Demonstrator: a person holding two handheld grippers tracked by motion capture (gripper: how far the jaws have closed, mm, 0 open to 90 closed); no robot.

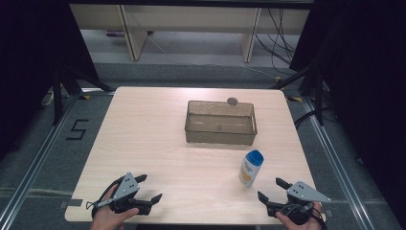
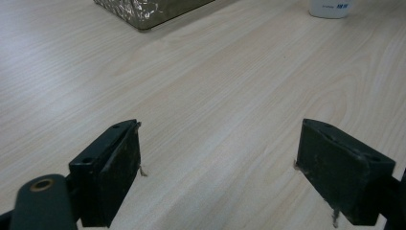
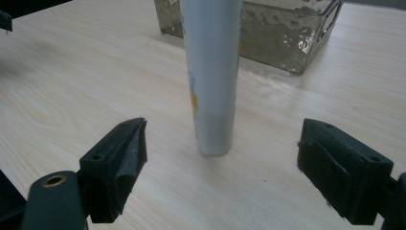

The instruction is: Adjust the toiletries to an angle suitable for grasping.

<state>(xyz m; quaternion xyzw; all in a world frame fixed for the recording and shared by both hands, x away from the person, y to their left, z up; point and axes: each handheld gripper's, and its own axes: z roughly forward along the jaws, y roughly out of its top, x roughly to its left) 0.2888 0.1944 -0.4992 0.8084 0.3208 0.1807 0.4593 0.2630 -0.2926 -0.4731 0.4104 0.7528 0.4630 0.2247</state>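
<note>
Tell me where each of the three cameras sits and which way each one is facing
High view: above the person's side, looking forward and down on the table; hands, left gripper, right gripper enter at bottom.
Left gripper view: rides the left gripper, facing across bare wood; own open jaws.
Right gripper view: rides the right gripper, facing the bottle; own open jaws.
Shared: all views catch the bottle and clear bin.

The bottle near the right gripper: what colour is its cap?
Blue. The bottle has a blue cap, seen best in the high view.
</note>
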